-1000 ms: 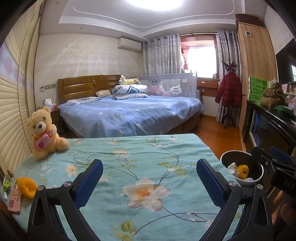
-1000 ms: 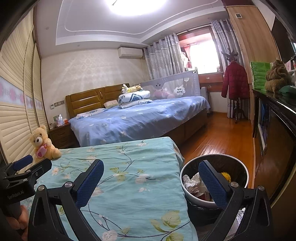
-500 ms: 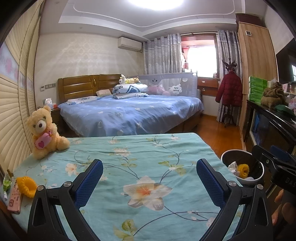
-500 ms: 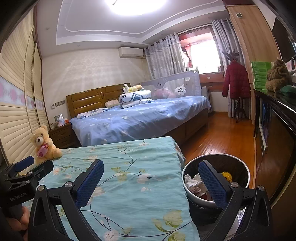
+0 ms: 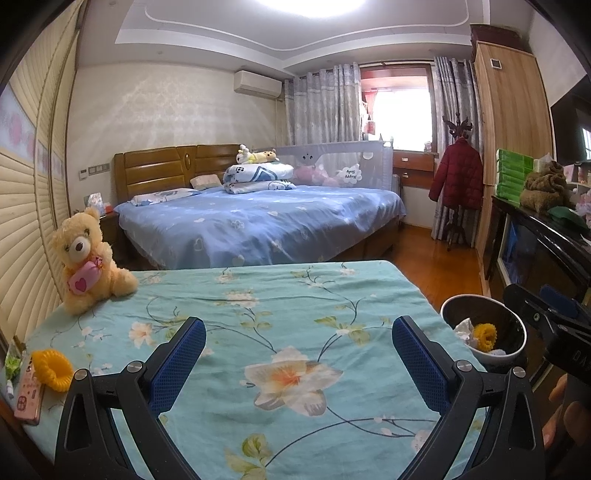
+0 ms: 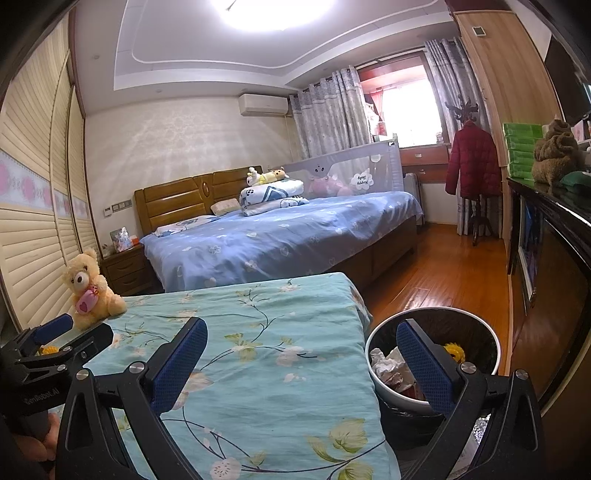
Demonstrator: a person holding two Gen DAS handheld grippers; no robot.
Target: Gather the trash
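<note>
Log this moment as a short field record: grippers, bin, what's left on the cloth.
left gripper: open, empty, above the floral cloth
right gripper: open, empty, near the cloth's edge
trash bin: on the floor beside the table, holds crumpled paper
yellow ring: on the cloth, beside a pink phone
teddy bear: sitting upright

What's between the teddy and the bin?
Only bare flowered cloth lies between the teddy and the bin, seen in the left wrist view.

I see both views bright: ceiling lamp [image 6: 275,11] and window [image 5: 402,122] blown out, focus sharp, heavy fisheye bending, black vignetted corners.
</note>
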